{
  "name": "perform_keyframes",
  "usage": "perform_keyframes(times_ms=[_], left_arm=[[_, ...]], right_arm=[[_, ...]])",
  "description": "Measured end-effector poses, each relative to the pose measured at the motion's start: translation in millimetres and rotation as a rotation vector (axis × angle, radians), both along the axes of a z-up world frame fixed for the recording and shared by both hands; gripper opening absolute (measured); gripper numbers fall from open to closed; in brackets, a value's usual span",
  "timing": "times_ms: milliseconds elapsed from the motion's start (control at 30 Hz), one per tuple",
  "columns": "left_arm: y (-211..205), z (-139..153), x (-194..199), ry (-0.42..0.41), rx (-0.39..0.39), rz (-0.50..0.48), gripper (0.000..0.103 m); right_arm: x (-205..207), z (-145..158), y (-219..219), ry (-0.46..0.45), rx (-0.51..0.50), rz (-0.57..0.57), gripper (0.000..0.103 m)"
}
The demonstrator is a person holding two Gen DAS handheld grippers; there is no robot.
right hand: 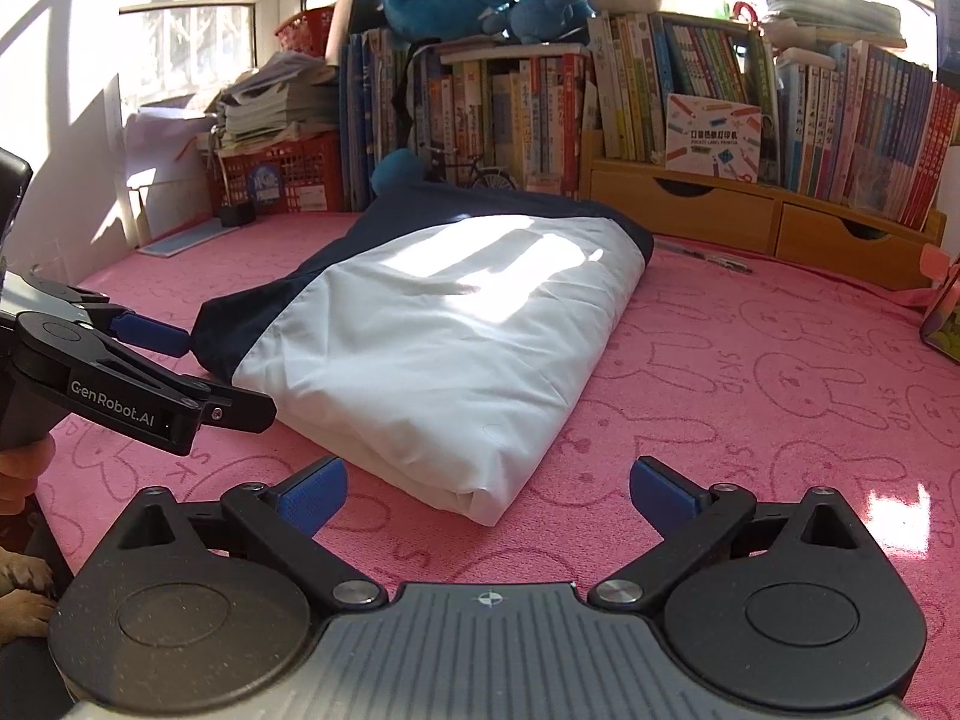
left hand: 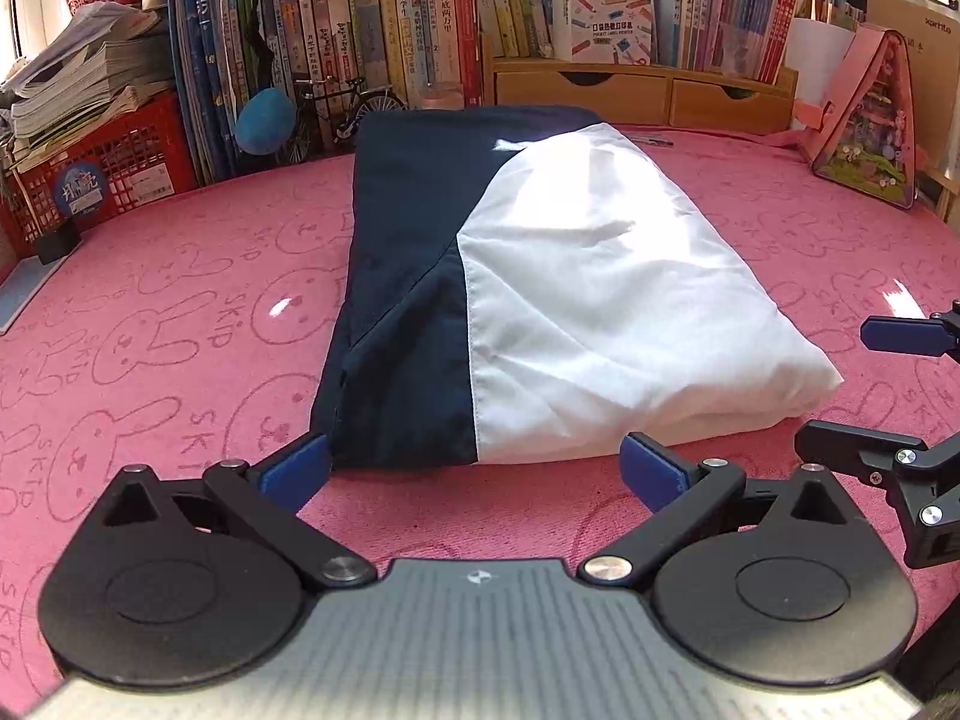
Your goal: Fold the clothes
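- Navy-and-white garment (left hand: pixel 510 300), folded into a thick oblong bundle, lies on the pink rabbit-print cloth (left hand: pixel 180 312) straight ahead of both my pairs of fingers; its long axis runs away from me toward the books.
- Near short edge: sits just beyond my left gripper (left hand: pixel 474 474), whose left fingertip is beside, perhaps touching, the navy corner; I cannot tell which.
- Left gripper state: jaws spread wide, nothing between them.
- Right gripper (right hand: pixel 486 495) state: jaws likewise wide apart and empty; the white corner of the bundle lies just ahead, between the two tips but not inside them.
- Nearer hand: left, by my judgement, squarely on the near edge; right stands off the white corner at an angle.
- Next move, as I judge it: pinch the near edge at both corners and carry it away along the long axis.
- Obstruction: none on the cloth between fingers and bundle; my two grippers sit close side by side and could foul each other.
- Beyond the far end: row of books (left hand: pixel 420 30), model bicycle (left hand: pixel 342 105), wooden drawers (left hand: pixel 642 93).
- Far left: red crate (left hand: pixel 114 162). Far right: pink triangular case (left hand: pixel 870 120).
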State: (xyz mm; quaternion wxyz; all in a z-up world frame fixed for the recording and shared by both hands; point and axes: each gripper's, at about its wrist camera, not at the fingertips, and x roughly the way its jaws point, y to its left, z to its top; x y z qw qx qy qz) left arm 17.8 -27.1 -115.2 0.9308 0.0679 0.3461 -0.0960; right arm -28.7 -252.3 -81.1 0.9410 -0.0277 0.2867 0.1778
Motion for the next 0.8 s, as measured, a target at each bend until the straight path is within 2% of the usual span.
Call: perform_keyframes(times_ms=[200,467,800], left_arm=[[-0.6,-3.2,1.1,0.009,0.019,0.005,0.103],[2.1,-5.2,1.7,0.013,-0.004,0.012,0.103],[0.7,-8.6,2.8,0.008,0.013,0.008,0.103]], right_arm=[[0.9,-5.0,5.3,0.015,-0.023,0.005,0.102],[1.4,-6.9,9.5,0.019,-0.037,0.014,0.102],[2.5,-11.5,13.1,0.034,-0.05,0.028,0.102]])
